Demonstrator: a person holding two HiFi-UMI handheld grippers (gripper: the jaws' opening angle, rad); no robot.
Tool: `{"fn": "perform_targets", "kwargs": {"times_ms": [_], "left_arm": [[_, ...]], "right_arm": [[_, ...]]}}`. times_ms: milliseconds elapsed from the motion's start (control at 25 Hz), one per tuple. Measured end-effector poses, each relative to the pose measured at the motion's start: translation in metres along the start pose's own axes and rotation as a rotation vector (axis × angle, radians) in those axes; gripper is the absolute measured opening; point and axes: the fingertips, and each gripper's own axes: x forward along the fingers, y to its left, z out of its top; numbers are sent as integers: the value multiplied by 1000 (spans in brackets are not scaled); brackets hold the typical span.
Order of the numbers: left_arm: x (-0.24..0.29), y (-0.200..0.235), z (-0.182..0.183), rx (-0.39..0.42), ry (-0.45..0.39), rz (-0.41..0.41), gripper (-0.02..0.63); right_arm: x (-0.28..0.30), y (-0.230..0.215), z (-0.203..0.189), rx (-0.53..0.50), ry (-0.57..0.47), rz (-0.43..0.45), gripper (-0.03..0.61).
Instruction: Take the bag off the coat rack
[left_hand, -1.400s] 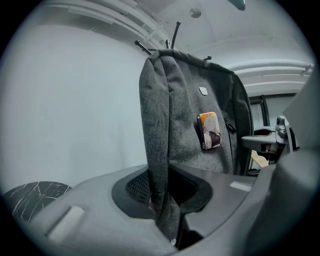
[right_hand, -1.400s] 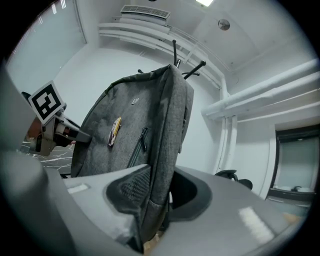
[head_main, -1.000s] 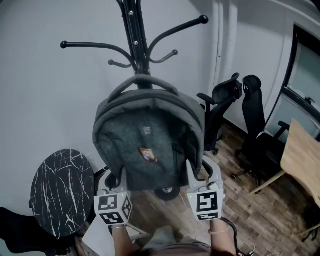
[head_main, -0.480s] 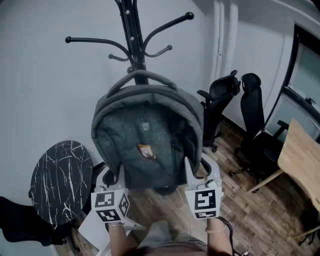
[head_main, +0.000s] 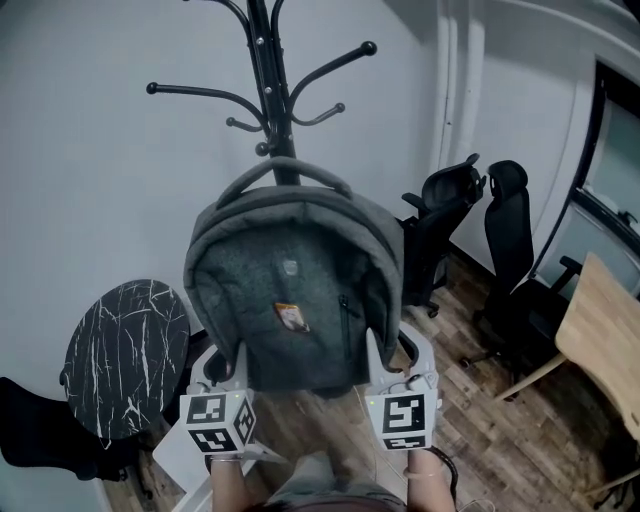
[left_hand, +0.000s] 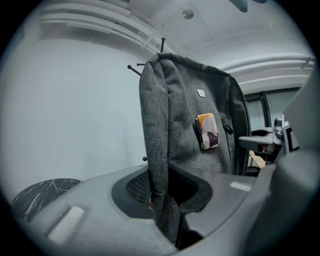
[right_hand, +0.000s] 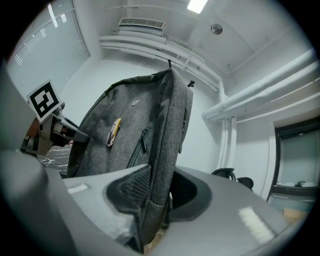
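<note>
Beyond our grippers stands the black coat rack (head_main: 265, 80). Nearer, we hold the grey felt bag (head_main: 295, 280) upright between them, long axis vertical, top handle up. Left gripper (head_main: 225, 362) and right gripper (head_main: 398, 352) each pinch a lower side edge. A small orange tag (head_main: 292, 316) sits on its front.

Wood plank floor (head_main: 500, 420) under my left tongs (head_main: 226, 362) and my right tongs (head_main: 398, 355). Standing on it: coat rack (head_main: 265, 90) straight ahead past both tongs, base hidden; round marble-top table (head_main: 125, 355) just left of my left tongs; black office chairs (head_main: 440, 215) ahead-right of my right tongs; light wooden table (head_main: 605, 330) well off to their right
</note>
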Motion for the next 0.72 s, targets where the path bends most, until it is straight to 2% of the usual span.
{"fn": "perform_targets", "kwargs": {"times_ms": [720], "left_arm": [[-14,2,-20,-2,36,-26,75]], "right_arm": [[-14,17,-14,4,37,-18,104]]}}
